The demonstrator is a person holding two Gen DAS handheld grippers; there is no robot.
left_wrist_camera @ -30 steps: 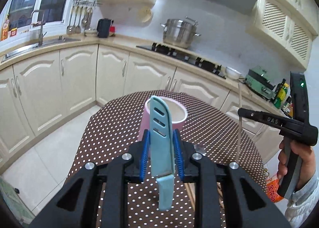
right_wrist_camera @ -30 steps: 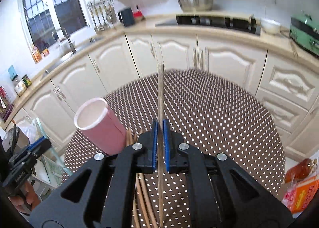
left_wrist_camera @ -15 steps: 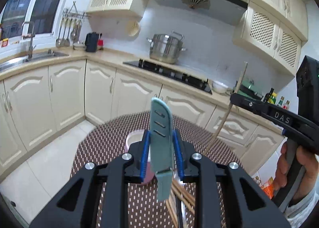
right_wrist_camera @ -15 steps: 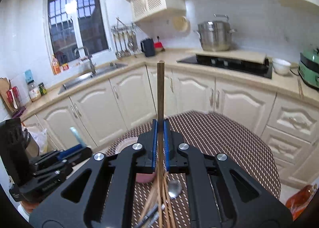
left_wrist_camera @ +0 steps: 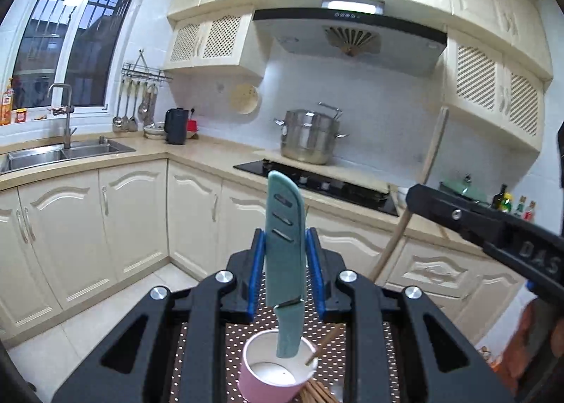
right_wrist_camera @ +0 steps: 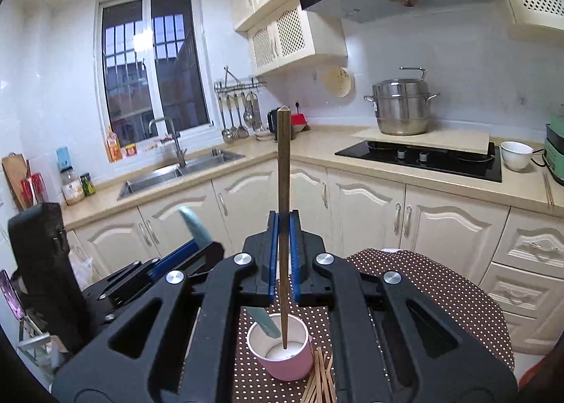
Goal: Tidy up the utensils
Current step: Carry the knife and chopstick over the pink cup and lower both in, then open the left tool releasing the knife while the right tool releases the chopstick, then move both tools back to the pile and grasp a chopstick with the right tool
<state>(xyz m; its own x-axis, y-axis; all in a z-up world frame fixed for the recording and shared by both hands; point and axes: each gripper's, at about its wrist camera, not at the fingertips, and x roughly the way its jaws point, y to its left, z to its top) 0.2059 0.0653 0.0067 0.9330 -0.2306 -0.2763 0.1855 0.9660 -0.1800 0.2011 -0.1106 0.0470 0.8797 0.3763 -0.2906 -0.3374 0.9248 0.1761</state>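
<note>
Knife and chopstick held over the pink cup

Left gripper (left_wrist_camera: 284, 272) jaws pinch the teal knife (left_wrist_camera: 284, 248); right gripper (right_wrist_camera: 283, 255) jaws pinch a chopstick (right_wrist_camera: 283, 212). Both lower ends seem inside the pink cup (right_wrist_camera: 282, 353), beside loose chopsticks (right_wrist_camera: 320, 385) on the counter (right_wrist_camera: 440, 297).

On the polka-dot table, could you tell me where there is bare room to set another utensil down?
The tablecloth is bare right of the pink cup, out to its far edge by the cabinets. It is crowded at the cup: knife and chopstick hang over its mouth, and loose chopsticks lie against its right side.
</note>
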